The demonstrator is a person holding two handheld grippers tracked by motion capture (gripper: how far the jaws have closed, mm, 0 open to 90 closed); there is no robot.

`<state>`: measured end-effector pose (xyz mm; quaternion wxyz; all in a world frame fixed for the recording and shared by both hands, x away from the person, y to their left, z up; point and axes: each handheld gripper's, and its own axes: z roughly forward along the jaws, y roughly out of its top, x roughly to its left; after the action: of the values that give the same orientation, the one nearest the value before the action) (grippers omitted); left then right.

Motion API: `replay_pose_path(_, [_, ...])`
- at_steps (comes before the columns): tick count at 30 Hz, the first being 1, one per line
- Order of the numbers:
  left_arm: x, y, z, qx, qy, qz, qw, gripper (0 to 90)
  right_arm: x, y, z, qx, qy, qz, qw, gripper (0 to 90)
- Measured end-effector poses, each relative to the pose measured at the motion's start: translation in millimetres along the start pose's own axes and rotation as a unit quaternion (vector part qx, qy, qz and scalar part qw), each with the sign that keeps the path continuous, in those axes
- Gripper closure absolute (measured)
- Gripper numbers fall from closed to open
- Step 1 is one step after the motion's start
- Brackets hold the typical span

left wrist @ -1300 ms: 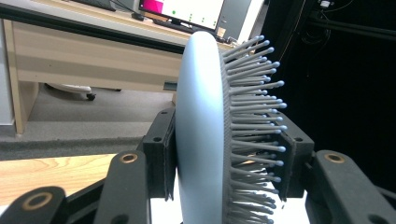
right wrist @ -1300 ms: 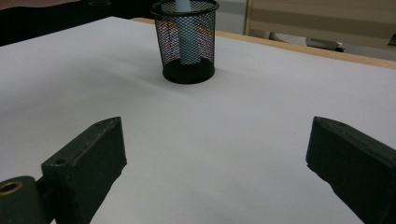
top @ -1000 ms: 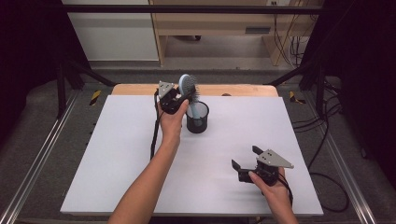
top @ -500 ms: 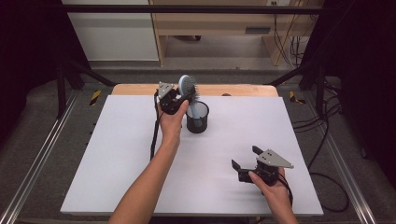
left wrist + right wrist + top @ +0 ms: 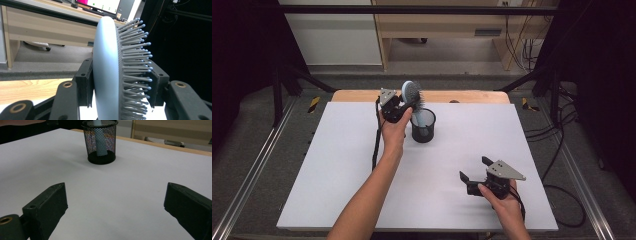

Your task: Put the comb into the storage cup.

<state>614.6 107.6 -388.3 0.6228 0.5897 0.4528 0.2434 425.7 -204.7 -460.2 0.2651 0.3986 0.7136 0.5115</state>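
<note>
A pale blue hairbrush (image 5: 411,92) stands upright with its handle (image 5: 100,143) down inside a black mesh cup (image 5: 423,126) at the back middle of the white table. My left gripper (image 5: 408,104) is shut on the brush head. In the left gripper view one pad presses the smooth back of the brush (image 5: 107,70) and the other presses the bristle tips. My right gripper (image 5: 474,168) rests low at the front right of the table, open, with nothing between its jaws. From the right gripper view the mesh cup (image 5: 100,142) stands well ahead of the right gripper (image 5: 115,195).
The white tabletop (image 5: 337,175) lies over a wooden board whose edge (image 5: 462,96) shows at the back. A black cable (image 5: 375,142) trails from the left gripper along the forearm. Dark frame rails and floor cables surround the table.
</note>
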Motion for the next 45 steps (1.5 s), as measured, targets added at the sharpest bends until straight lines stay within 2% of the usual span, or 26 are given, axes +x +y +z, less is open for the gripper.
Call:
replay_pose_path(13, [9.6,-0.1,-5.3,0.003,0.004,-0.012,0.9999,46.5,1.3,-0.3,1.2,0.002,0.002,0.001,1.0000,5.0])
replay_pose_path(18, [14.4,-0.8,-7.4,0.001,0.006,-0.025,0.9997,46.1,1.5,-0.4,1.7,0.004,0.004,0.002,1.0000,5.0])
replay_pose_path(45, [14.6,-1.1,-9.9,0.000,0.004,-0.026,0.9997,44.6,2.4,-0.4,1.9,0.004,0.006,0.000,1.0000,5.1])
